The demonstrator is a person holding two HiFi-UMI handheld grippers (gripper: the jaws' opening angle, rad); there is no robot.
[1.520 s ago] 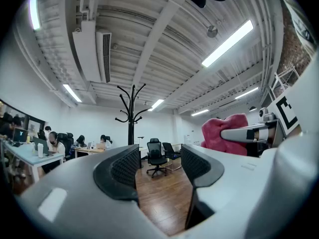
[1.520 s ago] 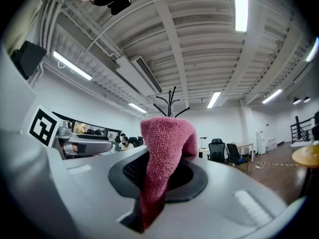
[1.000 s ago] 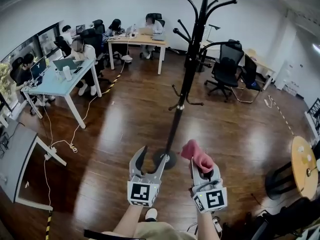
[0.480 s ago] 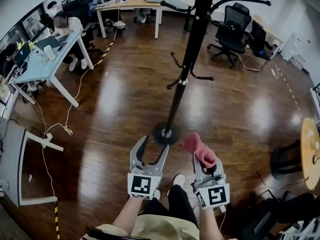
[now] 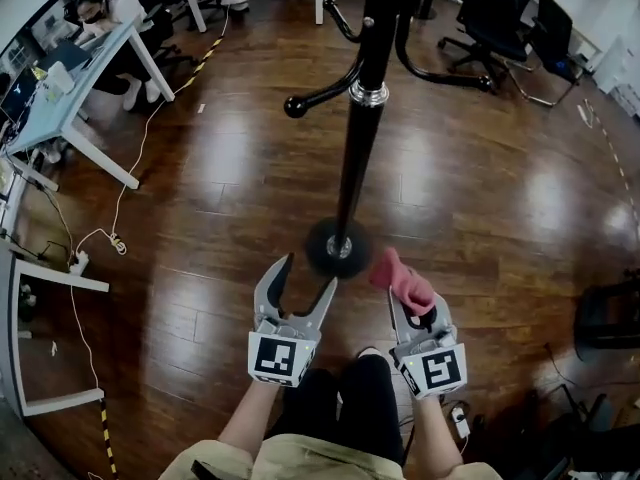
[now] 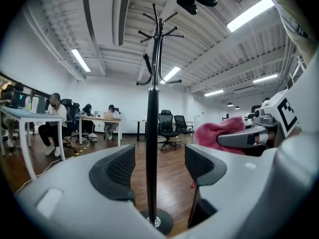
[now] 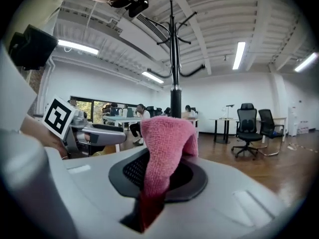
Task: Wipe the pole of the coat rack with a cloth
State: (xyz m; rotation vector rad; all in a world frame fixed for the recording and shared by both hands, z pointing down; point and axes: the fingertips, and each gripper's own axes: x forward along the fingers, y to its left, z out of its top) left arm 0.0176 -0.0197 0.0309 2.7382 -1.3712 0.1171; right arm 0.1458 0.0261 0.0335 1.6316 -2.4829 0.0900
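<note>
- Jaws: the left gripper (image 5: 307,273) has its jaws apart with nothing in them. In its own view the pole (image 6: 152,133) lines up with the gap but stands beyond the pads, untouched. The right gripper (image 5: 412,306) is clamped on the pink cloth (image 5: 403,280), which bunches up above its jaws.
- Coat rack (image 5: 383,8): it is tall and thin on 1 small foot — a sideways shove during the wipe could rock or tip it, more so if the left gripper does not steady it first.
- Pole: the cloth sits near its lower end, to the right, and is not yet touching it. If the cloth does not lie between jaw and pole, bare plastic could scrape the black finish.
- Hook (image 5: 318,98): curved arms stick out by the chrome collar (image 5: 369,93), so an upward stroke could snag the cloth there.
- Base (image 5: 338,248): it lies just ahead of both grippers, so a low reach could knock it.
- Cloth: only 1 fold looks pinched — drag along the pole could pull it free.
</note>
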